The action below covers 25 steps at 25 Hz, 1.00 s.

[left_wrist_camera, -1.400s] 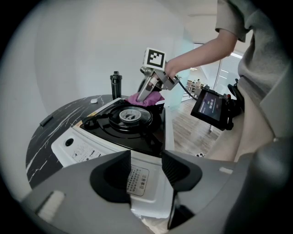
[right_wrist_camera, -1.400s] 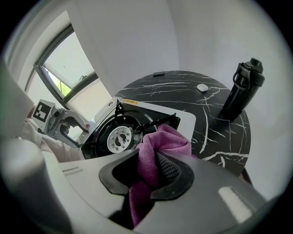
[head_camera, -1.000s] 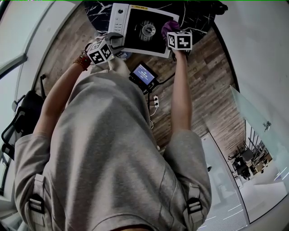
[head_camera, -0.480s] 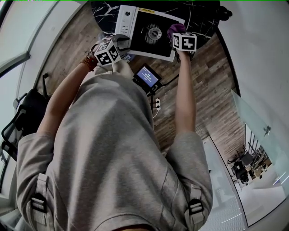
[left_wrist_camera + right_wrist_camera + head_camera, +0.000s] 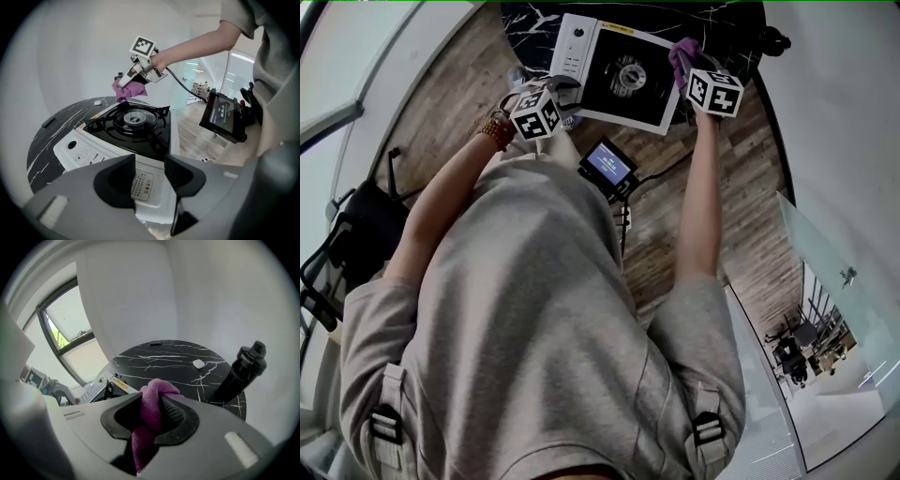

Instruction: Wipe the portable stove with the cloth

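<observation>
The portable stove point(image 5: 623, 75), white with a black top and a round burner point(image 5: 136, 119), stands on a round black marble table point(image 5: 525, 23). My left gripper point(image 5: 150, 173) is closed on the stove's near corner, the labelled white side panel between its jaws; the head view shows it point(image 5: 565, 91) at the stove's near left corner. My right gripper point(image 5: 154, 409) is shut on a purple cloth point(image 5: 151, 397). It hangs lifted a little above the stove's far right corner point(image 5: 133, 79), the cloth point(image 5: 682, 52) bunched under it.
A black bottle point(image 5: 243, 371) stands at the table's right edge, and a small white object point(image 5: 198, 363) lies on the marble. Beside the table a lit screen point(image 5: 607, 164) sits on a stand over the wooden floor, with cables and a power strip point(image 5: 623, 217).
My right gripper has risen with the cloth and moved away from me, from the stove's right side to above its far right corner. The left gripper has stayed on the stove.
</observation>
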Each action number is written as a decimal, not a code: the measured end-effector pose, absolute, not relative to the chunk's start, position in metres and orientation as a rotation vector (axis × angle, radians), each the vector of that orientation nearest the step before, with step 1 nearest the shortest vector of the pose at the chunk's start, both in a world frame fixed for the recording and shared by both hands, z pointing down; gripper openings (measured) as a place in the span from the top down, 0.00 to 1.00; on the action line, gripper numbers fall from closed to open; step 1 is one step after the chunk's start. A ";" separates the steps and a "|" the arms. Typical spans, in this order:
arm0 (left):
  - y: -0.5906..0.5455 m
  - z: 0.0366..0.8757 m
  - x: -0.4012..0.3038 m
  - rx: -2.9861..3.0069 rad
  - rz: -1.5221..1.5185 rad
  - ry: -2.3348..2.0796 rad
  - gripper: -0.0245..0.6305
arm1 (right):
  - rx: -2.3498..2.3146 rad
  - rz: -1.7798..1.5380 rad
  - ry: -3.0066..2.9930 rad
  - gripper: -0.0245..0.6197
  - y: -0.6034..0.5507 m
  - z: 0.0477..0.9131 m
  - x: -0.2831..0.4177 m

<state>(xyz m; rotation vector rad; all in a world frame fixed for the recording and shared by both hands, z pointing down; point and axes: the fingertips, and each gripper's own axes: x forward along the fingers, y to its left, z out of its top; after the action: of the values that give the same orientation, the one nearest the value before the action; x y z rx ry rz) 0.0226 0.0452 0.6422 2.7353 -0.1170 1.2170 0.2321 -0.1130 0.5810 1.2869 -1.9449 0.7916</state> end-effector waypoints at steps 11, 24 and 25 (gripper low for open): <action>0.046 0.640 0.020 2.735 1.217 -0.115 0.68 | 0.850 0.629 -1.724 0.80 -0.127 0.635 0.183; 0.046 0.640 0.023 2.742 1.218 -0.099 0.68 | 0.769 0.534 -1.715 0.81 -0.118 0.637 0.153; 0.046 0.640 0.023 2.742 1.218 -0.097 0.68 | 0.758 0.526 -1.710 0.81 -0.117 0.637 0.150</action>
<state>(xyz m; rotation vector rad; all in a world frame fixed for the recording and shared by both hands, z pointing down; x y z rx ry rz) 0.0226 0.0459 0.6400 2.7424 -0.0972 1.2179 0.1503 -0.1168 0.6369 0.7579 -1.7099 0.5265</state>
